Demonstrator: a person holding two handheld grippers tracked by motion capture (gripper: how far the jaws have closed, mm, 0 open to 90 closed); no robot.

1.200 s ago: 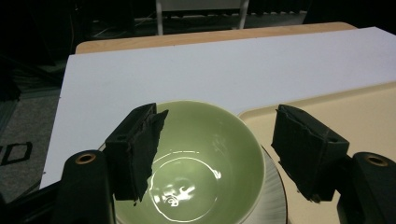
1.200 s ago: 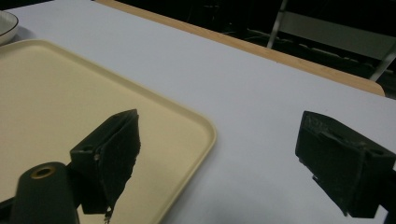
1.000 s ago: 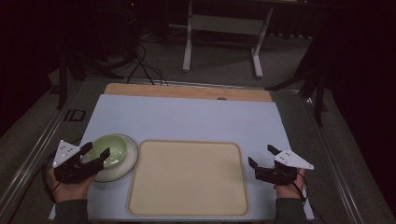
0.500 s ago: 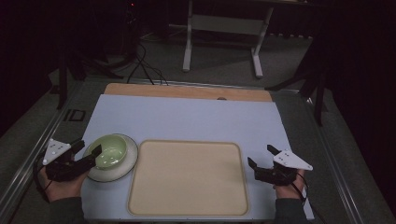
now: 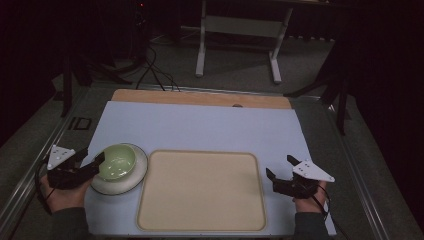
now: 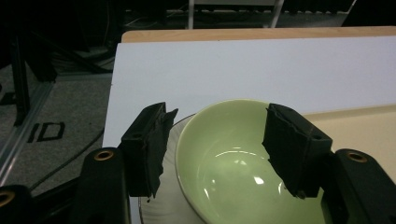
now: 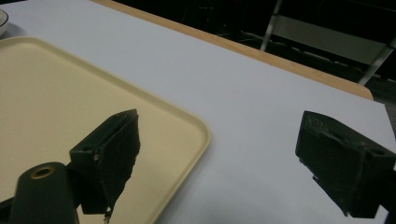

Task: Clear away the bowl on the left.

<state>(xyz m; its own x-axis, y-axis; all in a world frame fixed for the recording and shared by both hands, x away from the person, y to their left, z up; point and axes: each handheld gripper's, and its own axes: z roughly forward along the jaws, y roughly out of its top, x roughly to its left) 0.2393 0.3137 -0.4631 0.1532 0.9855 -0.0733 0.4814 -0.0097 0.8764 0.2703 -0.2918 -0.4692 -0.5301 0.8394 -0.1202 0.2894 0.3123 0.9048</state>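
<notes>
- High view: green bowl (image 5: 118, 161) sits on white plate (image 5: 121, 171), near-left on pale blue mat (image 5: 210, 125), plate just left of cream tray (image 5: 201, 190).
- L gripper (image 5: 95, 161) at bowl's left rim, held in left hand (image 5: 62, 192); jaws apart, just been closing, straddling the rim. Contact w/ rim not readable from above.
- L gripper view: settles it – one jaw outside bowl over plate edge, other inside over the glazed hollow; gaps visible both sides of rim, pads not pressing. Bowl wall btwn jaws. Plate rim seen under bowl at near-left.
- R gripper (image 5: 280, 172) near-right, by tray's right edge, in right hand (image 5: 307, 197); jaws wide apart, nothing btwn.
- R gripper view: adds detail – one jaw over tray's rounded corner, other over bare mat; sliver of plate at far-left corner of view.
- High view alone: wooden board edge (image 5: 200, 97) at far side of mat, white stand legs (image 5: 239, 45) and cables (image 5: 150, 75) on floor beyond.
</notes>
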